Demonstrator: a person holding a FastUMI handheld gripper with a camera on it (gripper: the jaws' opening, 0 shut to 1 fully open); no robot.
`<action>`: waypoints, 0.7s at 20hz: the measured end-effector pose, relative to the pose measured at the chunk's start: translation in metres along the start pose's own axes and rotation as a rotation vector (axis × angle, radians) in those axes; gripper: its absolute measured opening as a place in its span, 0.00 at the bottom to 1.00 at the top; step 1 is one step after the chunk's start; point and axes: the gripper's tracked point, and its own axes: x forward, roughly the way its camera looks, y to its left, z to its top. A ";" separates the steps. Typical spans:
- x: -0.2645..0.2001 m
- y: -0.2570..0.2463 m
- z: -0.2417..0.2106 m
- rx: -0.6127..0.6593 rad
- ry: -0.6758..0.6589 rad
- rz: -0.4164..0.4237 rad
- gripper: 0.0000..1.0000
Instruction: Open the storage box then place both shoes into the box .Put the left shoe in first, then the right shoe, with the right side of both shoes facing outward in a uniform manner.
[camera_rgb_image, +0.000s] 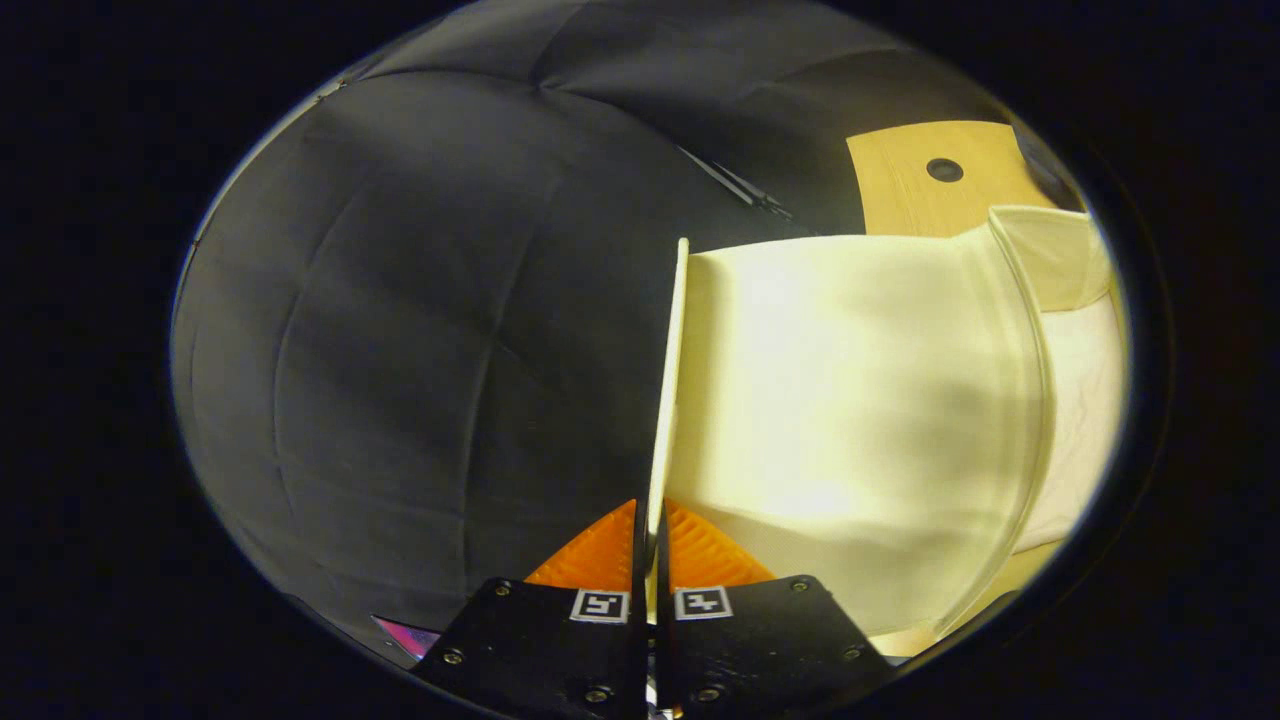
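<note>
Cream plastic, seen edge-on, is what the gripper (652, 540) has hold of: its two fingers are pressed together on the near edge of the storage box lid (668, 400), with only the thin panel between them. That lid stands upright and runs straight away from the fingers toward the far side, so only its thin edge can be made out. Right of the lid lies the open storage box (1035, 400), pale and glossy; its interior looks bare as far as it shows (the bright glare washes out much of the inner surface, and the right part is cut off). A curved rim sweeps down the box's right side, with a folded flap (1050, 255) at its far right corner. Beyond the box, a tan wooden board (900, 195) with a dark round hole shows partly. Black cloth wall (420, 300) hangs left of the lid and across the far side.
</note>
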 end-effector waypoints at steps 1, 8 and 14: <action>0.008 -0.004 0.000 -0.014 0.003 -0.012 0.05; 0.003 -0.038 0.001 -0.091 -0.012 -0.126 0.72; -0.080 -0.060 0.023 -0.269 -0.087 -0.154 0.96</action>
